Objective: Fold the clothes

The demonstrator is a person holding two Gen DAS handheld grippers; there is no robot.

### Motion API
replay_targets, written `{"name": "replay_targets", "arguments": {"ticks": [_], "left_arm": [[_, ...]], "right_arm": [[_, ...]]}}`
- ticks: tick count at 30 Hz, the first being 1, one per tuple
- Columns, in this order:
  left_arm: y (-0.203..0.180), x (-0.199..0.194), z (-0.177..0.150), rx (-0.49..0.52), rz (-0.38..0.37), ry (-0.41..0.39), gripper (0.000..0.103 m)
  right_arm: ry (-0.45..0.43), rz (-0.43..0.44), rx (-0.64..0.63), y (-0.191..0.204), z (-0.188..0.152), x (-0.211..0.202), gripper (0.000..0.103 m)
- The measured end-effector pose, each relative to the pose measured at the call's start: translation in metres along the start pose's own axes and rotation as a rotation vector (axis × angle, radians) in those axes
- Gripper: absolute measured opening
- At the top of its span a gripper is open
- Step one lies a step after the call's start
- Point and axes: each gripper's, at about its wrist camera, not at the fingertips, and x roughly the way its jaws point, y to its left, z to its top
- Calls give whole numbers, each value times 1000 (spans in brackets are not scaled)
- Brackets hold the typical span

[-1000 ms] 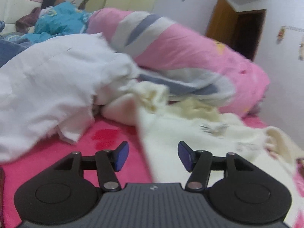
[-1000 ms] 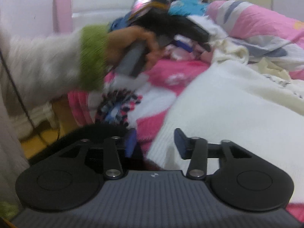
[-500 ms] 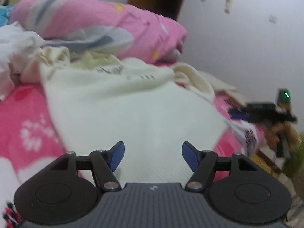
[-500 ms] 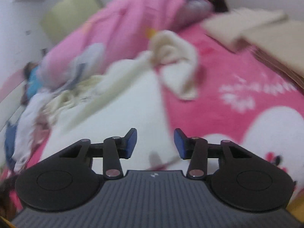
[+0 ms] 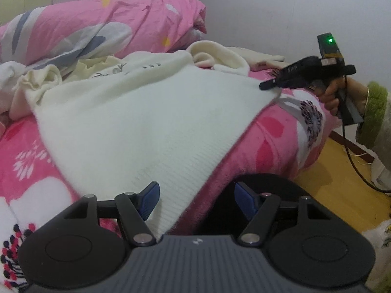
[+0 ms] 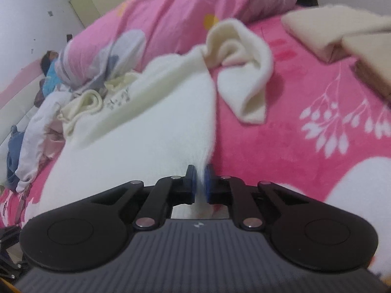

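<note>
I am looking over one cream knit sweater [image 5: 136, 122] that is lying spread on the pink floral bed cover [image 5: 29, 161], its hem corners reaching toward the near edge of the bed. My right tool [image 6: 200, 180] is clenching the sweater's near right corner: its jaws have just been closing, and the white knit is sitting pinched between the two blue pads [image 6: 209, 178]. In the left wrist view that same tool [image 5: 268, 84] is showing at the right, gripped by a hand [image 5: 333, 95] in a green cuff, right at the bed's corner.

My left tool [image 5: 196, 201] is hanging released over the near hem, jaws standing apart after just opening a little; the hem's point is lying between the pads without either one pressing it.

Open room: bare pink cover is lying to the right of the sweater, out to two folded beige pieces [image 6: 342, 36] at the far right. Beyond the bed's near right edge, yellow floor [image 5: 342, 178] is showing, with a black cable trailing across it. At the far side, one rolled pink quilt [image 5: 102, 26] is bounding the sweater, and a heap of white garments [image 6: 36, 131] is crowding the far left. One sleeve [image 6: 246, 73] is lying bunched at the far right shoulder.
</note>
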Motion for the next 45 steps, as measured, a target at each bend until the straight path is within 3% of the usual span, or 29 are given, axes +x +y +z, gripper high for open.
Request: {"name": "replay_targets", "arguments": {"ticks": [9, 16, 20, 25, 31, 33, 36, 40, 43, 45], "left_arm": [[14, -6, 0, -56, -36, -5, 69], [34, -6, 8, -131, -72, -13, 69], [42, -4, 26, -138, -87, -62, 69], [54, 26, 58, -156, -89, -88, 69], [70, 76, 71, -247, -97, -51, 69], [77, 86, 64, -293, -118, -42, 69], [85, 86, 51, -323, -160, -95, 69], [88, 86, 40, -334, -184, -136, 72], [89, 87, 38, -343, -199, -144, 73], [91, 87, 37, -353, -209, -146, 73]], "right_arm": [[-25, 11, 61, -2, -15, -41, 5], [15, -26, 63, -18, -38, -25, 7], [1, -55, 38, -13, -28, -40, 18], [-59, -96, -22, 2, 2, -56, 20], [25, 14, -277, 81, 48, 13, 20], [72, 6, -366, 105, 61, 50, 20], [163, -36, -439, 122, 80, 111, 20], [274, -168, -387, 98, 107, 196, 18], [238, -162, -271, 75, 136, 225, 18], [202, -214, -224, 67, 151, 233, 18]]}}
